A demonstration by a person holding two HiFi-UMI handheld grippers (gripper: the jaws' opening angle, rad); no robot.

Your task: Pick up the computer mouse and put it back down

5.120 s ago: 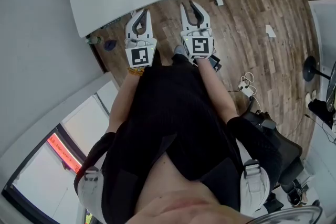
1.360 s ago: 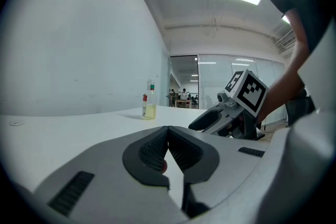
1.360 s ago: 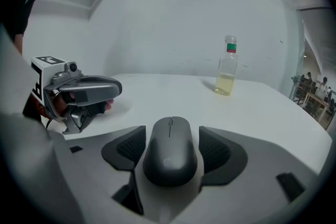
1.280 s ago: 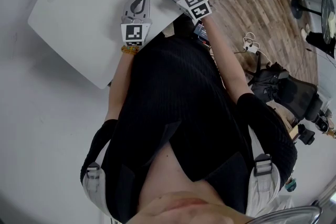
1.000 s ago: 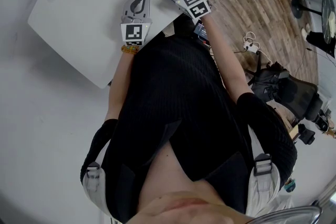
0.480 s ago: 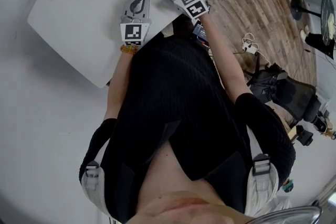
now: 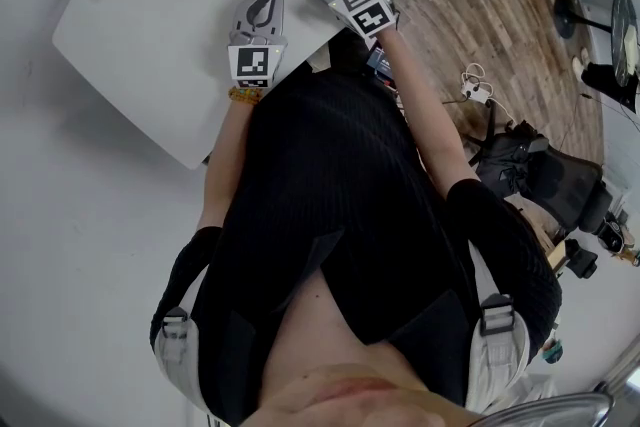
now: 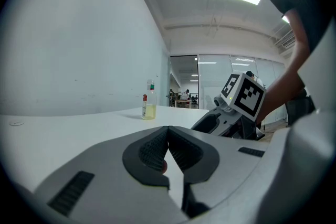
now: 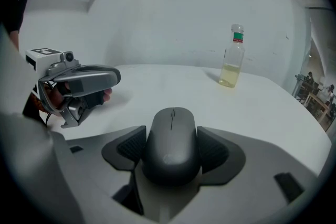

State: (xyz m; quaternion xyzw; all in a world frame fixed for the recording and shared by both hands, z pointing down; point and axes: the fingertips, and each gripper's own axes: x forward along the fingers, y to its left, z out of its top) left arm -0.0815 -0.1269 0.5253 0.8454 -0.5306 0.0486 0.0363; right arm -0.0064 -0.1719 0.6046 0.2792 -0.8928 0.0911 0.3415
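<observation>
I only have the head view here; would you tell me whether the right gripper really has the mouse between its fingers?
Observer: Yes; the right gripper view shows the right gripper with its fingers pressed against both sides of the computer mouse.
Operator: Is anything else on the table?
Observer: A clear bottle of yellowish liquid stands upright farther back on the white table.
Operator: And the other gripper?
Observer: The left gripper, in its own view, has its fingers shut tip to tip, holding nothing.

The white desk (image 7: 150,5) has a rounded corner and stands on a wood floor (image 7: 480,15). A clear bottle (image 9: 232,60) of yellowish liquid stands upright on it, well apart from the grey mouse (image 9: 172,144).
</observation>
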